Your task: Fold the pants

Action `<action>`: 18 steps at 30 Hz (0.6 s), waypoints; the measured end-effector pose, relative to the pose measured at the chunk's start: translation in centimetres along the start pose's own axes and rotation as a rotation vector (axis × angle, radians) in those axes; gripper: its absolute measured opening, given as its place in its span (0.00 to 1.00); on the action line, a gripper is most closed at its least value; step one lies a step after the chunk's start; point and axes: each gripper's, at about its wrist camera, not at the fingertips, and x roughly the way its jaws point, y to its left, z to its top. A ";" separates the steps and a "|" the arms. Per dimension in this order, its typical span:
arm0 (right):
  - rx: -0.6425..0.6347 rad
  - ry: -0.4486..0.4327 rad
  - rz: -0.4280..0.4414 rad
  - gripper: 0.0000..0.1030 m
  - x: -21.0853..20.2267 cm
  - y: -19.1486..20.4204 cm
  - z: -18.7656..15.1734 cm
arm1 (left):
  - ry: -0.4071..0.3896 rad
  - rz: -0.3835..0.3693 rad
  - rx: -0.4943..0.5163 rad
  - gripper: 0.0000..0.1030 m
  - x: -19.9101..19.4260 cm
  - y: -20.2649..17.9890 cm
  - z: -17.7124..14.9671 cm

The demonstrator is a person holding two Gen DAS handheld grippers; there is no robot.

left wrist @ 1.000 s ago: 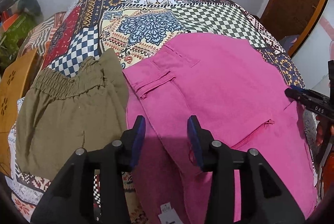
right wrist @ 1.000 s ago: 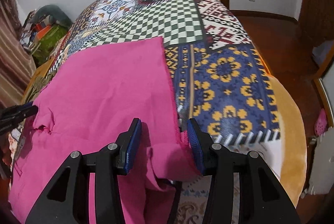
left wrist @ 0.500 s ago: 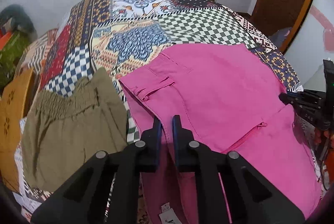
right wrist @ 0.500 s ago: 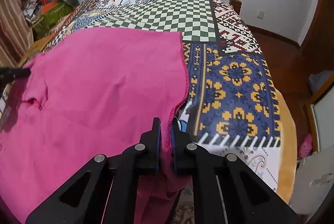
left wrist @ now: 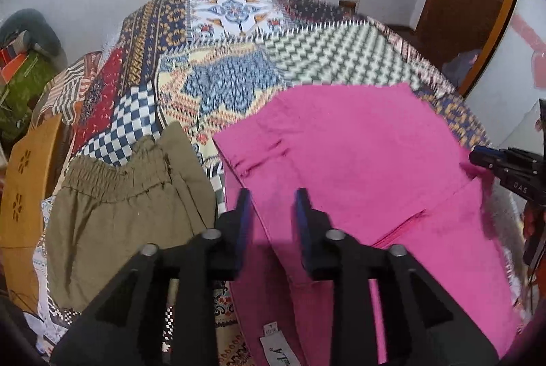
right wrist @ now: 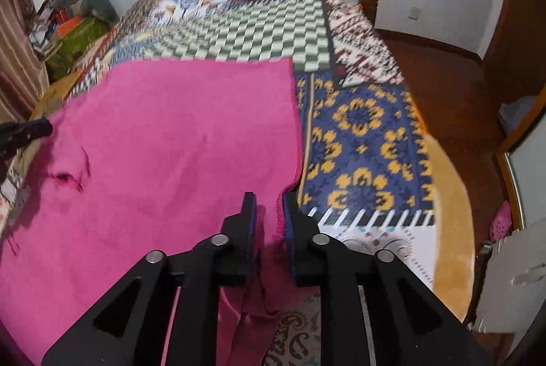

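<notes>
Pink pants [left wrist: 358, 161] lie spread on a patchwork-covered bed, waistband at the left, hem at the right [right wrist: 170, 144]. My left gripper [left wrist: 271, 205] is open above the pants' waist edge, with pink fabric below the gap. My right gripper [right wrist: 268, 209] is open, and the pants' right hem edge runs up between its jaws. The right gripper also shows at the right edge of the left wrist view [left wrist: 505, 166].
Folded olive pants [left wrist: 129, 205] lie left of the pink ones. The patchwork bedspread [left wrist: 239, 65] covers the bed. A wooden chair [left wrist: 24, 188] stands at the left; a wooden floor and door lie to the right [right wrist: 460, 75].
Both grippers were open a second ago, shut on the pink fabric half a second ago, and have now opened again. The pants have shifted a little farther up the bed.
</notes>
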 end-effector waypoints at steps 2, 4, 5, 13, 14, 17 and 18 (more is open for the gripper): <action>0.006 -0.027 0.008 0.22 -1.0 0.0 0.7 | -0.037 -0.002 -0.009 0.33 -1.2 0.2 0.6; -0.010 -0.059 0.001 0.27 -2.0 0.2 1.4 | -0.054 0.006 -0.009 0.42 -2.0 0.1 1.2; -0.022 -0.072 -0.007 0.30 -2.5 0.4 1.7 | -0.067 0.012 -0.011 0.49 -2.4 0.2 1.5; -0.026 -0.157 -0.005 0.32 -4.2 0.4 5.4 | -0.146 0.069 -0.023 0.58 -4.0 1.9 4.0; -0.026 -0.163 -0.005 0.32 -4.1 0.3 5.8 | -0.147 0.078 -0.028 0.61 -3.8 2.3 4.2; -0.020 -0.175 0.000 0.33 -3.7 0.4 6.9 | -0.143 0.096 -0.037 0.62 -2.9 3.2 4.5; -0.018 -0.175 0.004 0.34 -3.5 0.3 7.2 | -0.137 0.095 -0.040 0.62 -2.5 3.5 4.6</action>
